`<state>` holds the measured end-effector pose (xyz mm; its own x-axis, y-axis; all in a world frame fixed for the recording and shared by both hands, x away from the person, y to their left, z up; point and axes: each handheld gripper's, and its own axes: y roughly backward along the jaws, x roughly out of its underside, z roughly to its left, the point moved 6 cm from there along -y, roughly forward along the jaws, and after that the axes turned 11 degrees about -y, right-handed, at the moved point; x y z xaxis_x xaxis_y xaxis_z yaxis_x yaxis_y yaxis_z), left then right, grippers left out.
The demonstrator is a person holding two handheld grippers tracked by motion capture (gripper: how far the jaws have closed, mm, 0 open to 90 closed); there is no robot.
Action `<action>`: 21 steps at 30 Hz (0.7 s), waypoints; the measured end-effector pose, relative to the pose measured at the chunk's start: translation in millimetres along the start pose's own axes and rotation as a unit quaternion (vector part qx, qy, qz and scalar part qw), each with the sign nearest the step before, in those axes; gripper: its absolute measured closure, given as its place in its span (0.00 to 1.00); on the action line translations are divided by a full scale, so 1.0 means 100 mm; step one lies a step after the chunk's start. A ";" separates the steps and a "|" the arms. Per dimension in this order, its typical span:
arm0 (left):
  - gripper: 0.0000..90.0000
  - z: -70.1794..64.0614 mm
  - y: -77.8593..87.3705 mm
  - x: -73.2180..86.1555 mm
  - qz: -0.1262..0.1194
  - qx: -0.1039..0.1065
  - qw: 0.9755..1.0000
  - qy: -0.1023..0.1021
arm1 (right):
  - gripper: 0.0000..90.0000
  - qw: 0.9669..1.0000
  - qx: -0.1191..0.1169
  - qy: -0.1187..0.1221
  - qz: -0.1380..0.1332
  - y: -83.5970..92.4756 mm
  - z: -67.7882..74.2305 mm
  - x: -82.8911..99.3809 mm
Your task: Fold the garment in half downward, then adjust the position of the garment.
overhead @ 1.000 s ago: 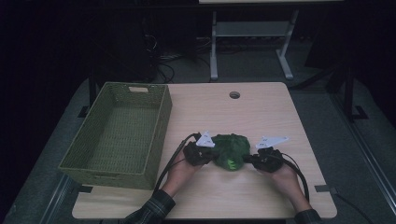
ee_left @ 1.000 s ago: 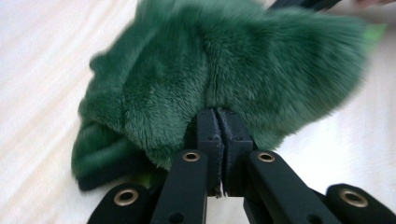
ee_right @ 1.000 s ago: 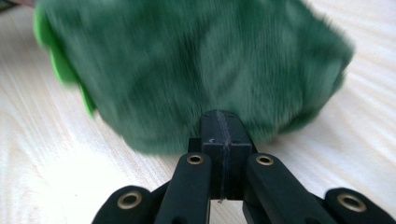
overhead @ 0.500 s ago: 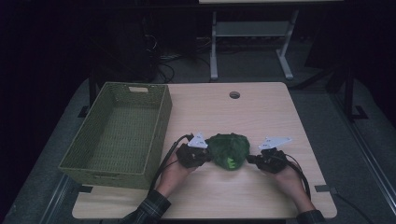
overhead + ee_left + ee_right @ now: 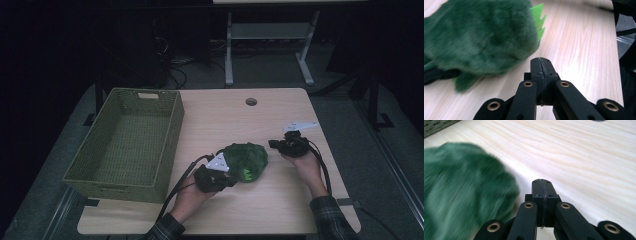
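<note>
A dark green plush toy [image 5: 245, 161] with bright green spikes lies on the wooden table [image 5: 240, 120], between the two hands. My left gripper [image 5: 226, 181] sits at the toy's near left side, jaws pressed together with nothing between them. In the left gripper view the plush toy [image 5: 479, 37] lies up and to the left of the left gripper [image 5: 541, 60]. My right gripper [image 5: 273, 144] is to the toy's right, a short gap away, also shut and empty. In the right gripper view the blurred plush toy [image 5: 464, 192] is at the left, beside the right gripper [image 5: 542, 182].
A green woven basket [image 5: 129, 142] stands empty on the left part of the table. A round cable hole [image 5: 251, 101] is near the far edge. Cables trail from both grippers toward the near edge. A metal stand [image 5: 270, 35] is on the floor beyond.
Both grippers let go of the plush toy and shut. The right gripper drew away to the right and back; the left one dropped toward the near edge. The toy settled on the table.
</note>
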<state>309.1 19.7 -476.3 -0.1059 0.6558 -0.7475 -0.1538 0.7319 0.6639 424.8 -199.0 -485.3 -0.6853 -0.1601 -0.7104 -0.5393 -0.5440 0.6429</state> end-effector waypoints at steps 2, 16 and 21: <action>1.00 0.00 -0.06 -0.02 0.004 0.004 1.000 -0.001 | 1.00 1.000 -0.006 0.004 0.004 -0.10 0.00 -0.07; 1.00 0.23 -0.26 0.08 0.032 -0.011 0.999 0.017 | 1.00 0.996 -0.067 0.030 0.057 -0.41 0.19 -0.03; 1.00 0.32 -0.20 0.14 0.036 -0.021 0.999 0.021 | 1.00 0.994 -0.081 0.035 0.059 -0.31 0.23 0.04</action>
<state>342.2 20.0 -499.0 -0.1584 0.6977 -0.6987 -0.1848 0.6742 0.7151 427.5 -163.6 -501.5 -0.7002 -0.2852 -0.6545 -0.3670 -0.6426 0.6726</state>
